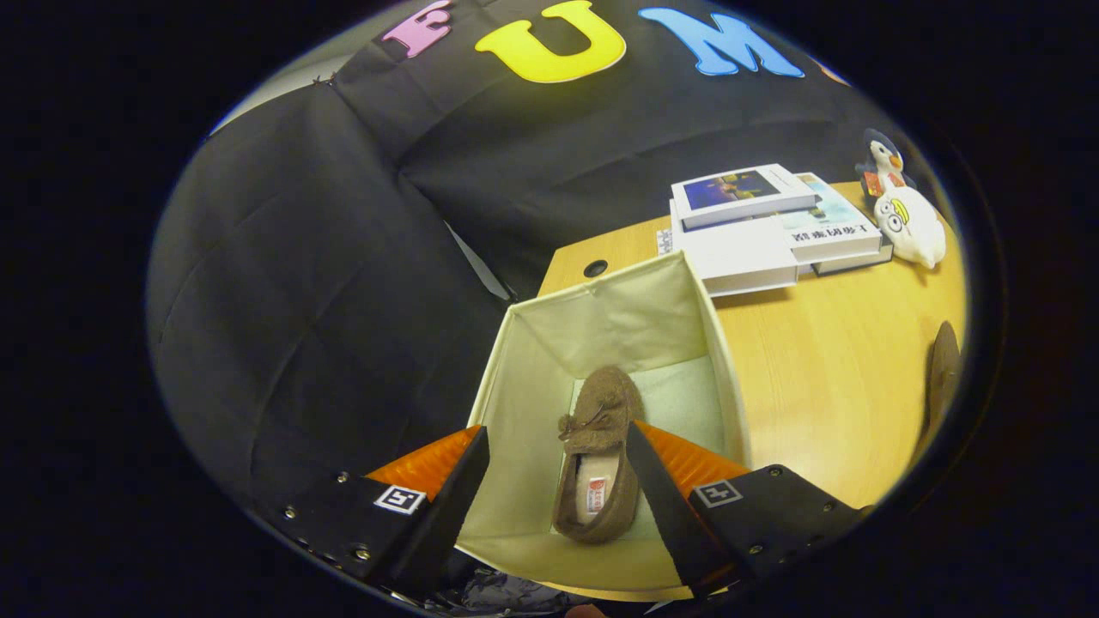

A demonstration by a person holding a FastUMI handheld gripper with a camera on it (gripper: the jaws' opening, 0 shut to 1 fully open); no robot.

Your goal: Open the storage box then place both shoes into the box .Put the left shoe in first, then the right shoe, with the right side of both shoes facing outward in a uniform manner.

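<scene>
Gripper view
Tongs point(558, 442): spread apart above the box mouth, clamped on nothing, likely just after letting go.
Box: open cream fabric storage box point(524, 412) on the pale wooden surface point(824, 378).
First shoe: brown suede moccasin with a bow point(597, 455) on the box floor between the fingers, toe toward 12 o'clock.
Second shoe: a matching brown shoe point(943, 378) at 3 o'clock on the surface, well apart from the box, not yet placed.
Clutter: stacked white books point(764, 227) and penguin plush toy point(897, 210) at 1 o'clock.
</scene>
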